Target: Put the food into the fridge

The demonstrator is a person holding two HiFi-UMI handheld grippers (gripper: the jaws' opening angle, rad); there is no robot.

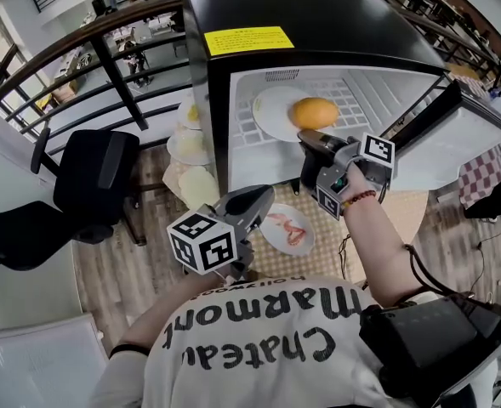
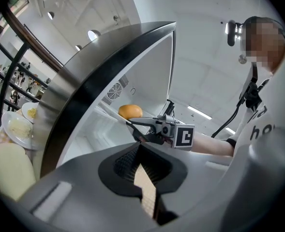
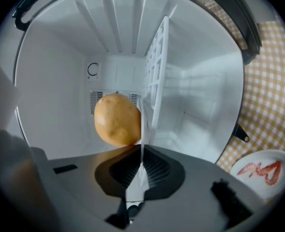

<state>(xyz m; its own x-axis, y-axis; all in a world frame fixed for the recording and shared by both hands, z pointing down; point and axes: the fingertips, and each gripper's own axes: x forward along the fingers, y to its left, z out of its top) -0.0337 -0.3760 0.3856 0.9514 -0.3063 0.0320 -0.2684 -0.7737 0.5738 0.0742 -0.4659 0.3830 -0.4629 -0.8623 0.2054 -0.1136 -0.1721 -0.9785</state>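
Bun [image 1: 314, 112] on plate [image 1: 271, 113] in fridge [image 1: 318, 15] — right hand-held gripper [image 1: 305, 136] clamps rim, left hand-held gripper [image 1: 263, 195] closed; shirt [image 1: 259, 330]: "Chateau Marmont".

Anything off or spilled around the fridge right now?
Nothing stands out. The right gripper holds the white plate by its rim inside the open fridge, bun seated on it; the plate of pink food sits flat on the checkered cloth.

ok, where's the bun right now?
Head view, upper centre: the bun sits on a white plate inside the open fridge, with the right gripper clamped on the plate's near rim.
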